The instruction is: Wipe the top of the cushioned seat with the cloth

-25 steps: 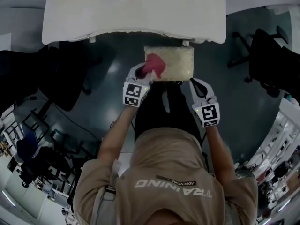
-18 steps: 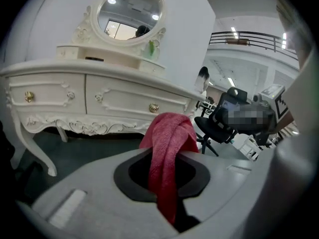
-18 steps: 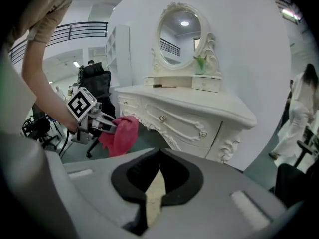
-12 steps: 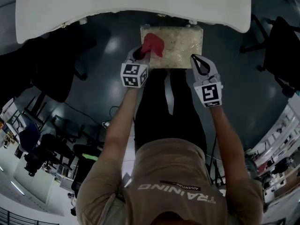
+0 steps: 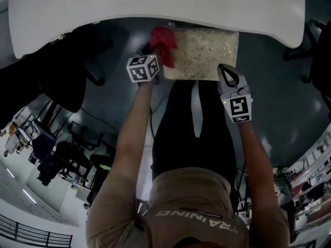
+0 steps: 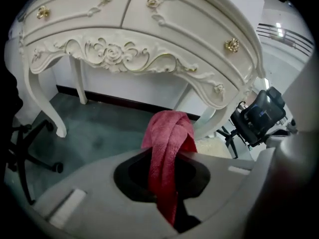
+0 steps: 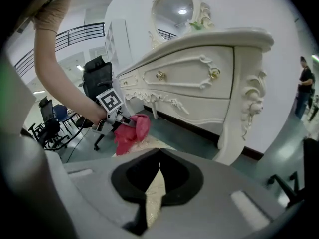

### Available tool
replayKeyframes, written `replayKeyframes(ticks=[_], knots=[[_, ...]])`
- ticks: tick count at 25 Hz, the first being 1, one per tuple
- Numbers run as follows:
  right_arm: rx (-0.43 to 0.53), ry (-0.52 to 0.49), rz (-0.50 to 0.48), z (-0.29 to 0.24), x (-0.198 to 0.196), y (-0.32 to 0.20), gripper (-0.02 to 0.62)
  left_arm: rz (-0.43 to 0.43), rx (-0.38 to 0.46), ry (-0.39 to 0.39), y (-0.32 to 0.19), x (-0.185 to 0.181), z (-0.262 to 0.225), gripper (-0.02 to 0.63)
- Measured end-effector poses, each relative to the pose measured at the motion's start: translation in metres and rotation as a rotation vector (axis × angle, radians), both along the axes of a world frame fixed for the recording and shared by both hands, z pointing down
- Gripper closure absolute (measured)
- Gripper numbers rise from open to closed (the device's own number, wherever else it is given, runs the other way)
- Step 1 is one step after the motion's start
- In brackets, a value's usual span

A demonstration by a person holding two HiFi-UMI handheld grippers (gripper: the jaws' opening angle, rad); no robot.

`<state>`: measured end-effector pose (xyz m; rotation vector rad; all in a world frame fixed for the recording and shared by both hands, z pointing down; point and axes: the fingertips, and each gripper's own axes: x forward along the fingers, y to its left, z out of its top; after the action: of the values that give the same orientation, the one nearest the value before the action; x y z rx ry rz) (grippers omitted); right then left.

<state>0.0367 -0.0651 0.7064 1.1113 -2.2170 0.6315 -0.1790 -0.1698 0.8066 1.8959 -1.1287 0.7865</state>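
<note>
Cloth [image 5: 162, 42], a red bunched rag, sits over the far left corner of the cushioned seat [image 5: 207, 56], clamped between the jaws of the left gripper [image 5: 153, 55]. Its long axis runs along those jaws: a tail hangs back through the gap and the thick twisted end points ahead at the white dressing table [image 5: 155, 6]. The seat is a pale rectangle with its long axis left to right. Its far edge lies just under the table's curved front edge, and its near edge meets the person's legs [image 5: 189, 123]. Dark floor [image 5: 116, 61] lies open off its left and right edges, with a black office chair [image 5: 62, 81] further left. The right gripper [image 5: 226, 72] holds nothing, its jaw tips pressed together at the seat's near right corner.
</note>
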Motion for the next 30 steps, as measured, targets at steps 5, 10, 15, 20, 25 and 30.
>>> replayKeyframes(ticks=[5, 10, 15, 20, 25, 30], knots=[[-0.027, 0.009, -0.002, 0.026, 0.028, 0.009, 0.592, -0.027, -0.051, -0.094, -0.007, -0.01, 0.036, 0.565], [-0.021, 0.005, 0.037, 0.034, 0.051, 0.006, 0.591, -0.048, -0.027, -0.177, -0.017, -0.002, 0.057, 0.565], [-0.016, -0.008, 0.071, 0.038, 0.068, 0.006, 0.592, -0.108, -0.002, -0.214, -0.016, 0.024, 0.053, 0.565], [-0.02, -0.031, 0.092, 0.041, 0.078, 0.013, 0.591, -0.048, 0.016, -0.22, -0.009, 0.072, 0.049, 0.565], [-0.031, -0.048, 0.104, 0.042, 0.094, 0.023, 0.592, 0.042, 0.007, -0.18, 0.0, 0.138, 0.05, 0.565], [-0.035, -0.039, 0.141, 0.046, 0.129, 0.032, 0.592, 0.108, 0.004, -0.123, 0.014, 0.215, 0.052, 0.565]])
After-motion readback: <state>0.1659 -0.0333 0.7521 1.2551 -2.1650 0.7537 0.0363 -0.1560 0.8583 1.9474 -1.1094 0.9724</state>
